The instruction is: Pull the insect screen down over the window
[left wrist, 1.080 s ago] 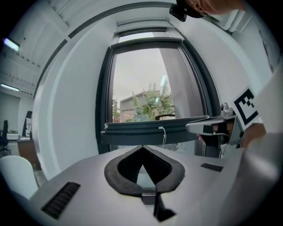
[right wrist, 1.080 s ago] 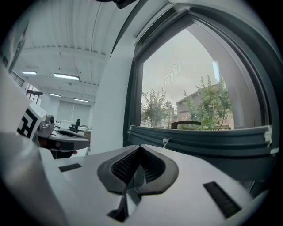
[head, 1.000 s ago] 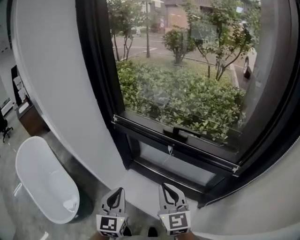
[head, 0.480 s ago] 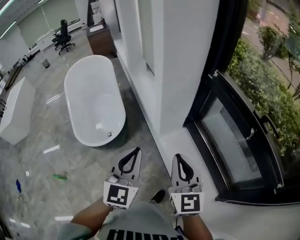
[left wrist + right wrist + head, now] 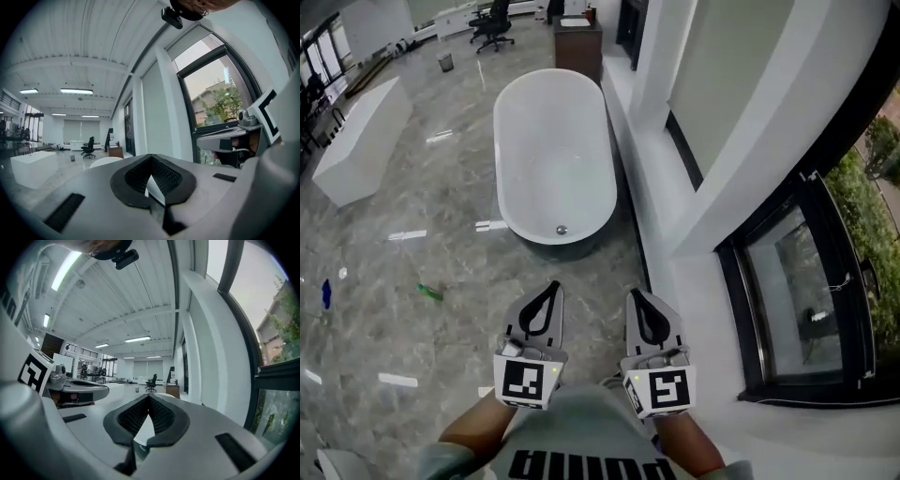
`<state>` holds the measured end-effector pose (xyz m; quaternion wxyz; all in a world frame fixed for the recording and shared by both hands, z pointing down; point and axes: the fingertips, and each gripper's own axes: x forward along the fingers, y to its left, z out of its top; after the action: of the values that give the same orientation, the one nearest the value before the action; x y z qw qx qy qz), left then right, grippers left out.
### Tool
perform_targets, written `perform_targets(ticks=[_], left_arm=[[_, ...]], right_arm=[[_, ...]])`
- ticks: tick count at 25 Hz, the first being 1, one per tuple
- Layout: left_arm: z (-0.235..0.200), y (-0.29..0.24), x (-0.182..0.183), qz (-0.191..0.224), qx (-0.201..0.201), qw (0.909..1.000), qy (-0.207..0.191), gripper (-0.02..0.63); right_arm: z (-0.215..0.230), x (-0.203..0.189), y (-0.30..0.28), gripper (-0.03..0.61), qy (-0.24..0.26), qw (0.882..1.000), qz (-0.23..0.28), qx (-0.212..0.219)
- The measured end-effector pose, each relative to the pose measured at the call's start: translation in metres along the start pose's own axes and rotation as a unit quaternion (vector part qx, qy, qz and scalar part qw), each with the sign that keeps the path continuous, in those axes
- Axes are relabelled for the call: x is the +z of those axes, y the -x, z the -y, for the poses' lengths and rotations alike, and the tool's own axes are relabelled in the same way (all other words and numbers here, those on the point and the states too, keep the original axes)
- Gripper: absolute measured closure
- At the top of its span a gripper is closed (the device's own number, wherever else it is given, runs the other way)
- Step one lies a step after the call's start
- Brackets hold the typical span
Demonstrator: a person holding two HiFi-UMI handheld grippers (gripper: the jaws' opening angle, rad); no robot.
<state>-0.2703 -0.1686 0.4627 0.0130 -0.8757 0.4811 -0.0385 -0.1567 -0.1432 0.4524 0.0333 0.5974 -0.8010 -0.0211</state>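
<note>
Facing a bathtub [image 5: 553, 159], the left gripper [image 5: 551, 287] and right gripper [image 5: 636, 294] were both closed and empty. The window [image 5: 797, 291] sat off right, well apart. Insect screen not discernible; neither gripper was on it.

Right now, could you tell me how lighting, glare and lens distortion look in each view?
Head view: sharp, evenly lit, window frame bowed by the wide lens, lights glinting as streaks on the polished floor. Left gripper view: fisheye circle, black corners, wall edges curving. Right gripper view: same fisheye, sky washed out white.
</note>
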Motion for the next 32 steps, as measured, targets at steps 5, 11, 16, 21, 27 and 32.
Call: perform_targets(ticks=[5,11,16,21,27,32], left_arm=[[-0.072,0.079,-0.033,-0.020,0.047,0.9987,0.009,0.601],[-0.115,0.128,-0.077,-0.035,0.104,0.9933,0.035,0.601],[-0.138,0.140,-0.108,-0.059,0.134,0.9883,0.042,0.601],[-0.155,0.148,-0.114,-0.067,0.150,0.9853,0.046,0.601],[-0.169,0.151,-0.117,-0.063,0.172,0.9817,0.052,0.601],[-0.183,0.152,-0.114,-0.056,0.178,0.9810,0.052,0.601]], right_arm=[[-0.094,-0.005,-0.006,0.571,-0.021,1.000,-0.008,0.017],[-0.146,-0.051,-0.009,0.572,-0.059,0.996,-0.056,0.047],[-0.168,-0.075,-0.022,0.574,-0.058,0.993,-0.075,0.067],[-0.184,-0.066,-0.040,0.575,-0.046,0.993,-0.067,0.084],[-0.195,-0.065,-0.052,0.575,-0.040,0.992,-0.057,0.102],[-0.201,-0.064,-0.062,0.575,-0.041,0.992,-0.054,0.105]])
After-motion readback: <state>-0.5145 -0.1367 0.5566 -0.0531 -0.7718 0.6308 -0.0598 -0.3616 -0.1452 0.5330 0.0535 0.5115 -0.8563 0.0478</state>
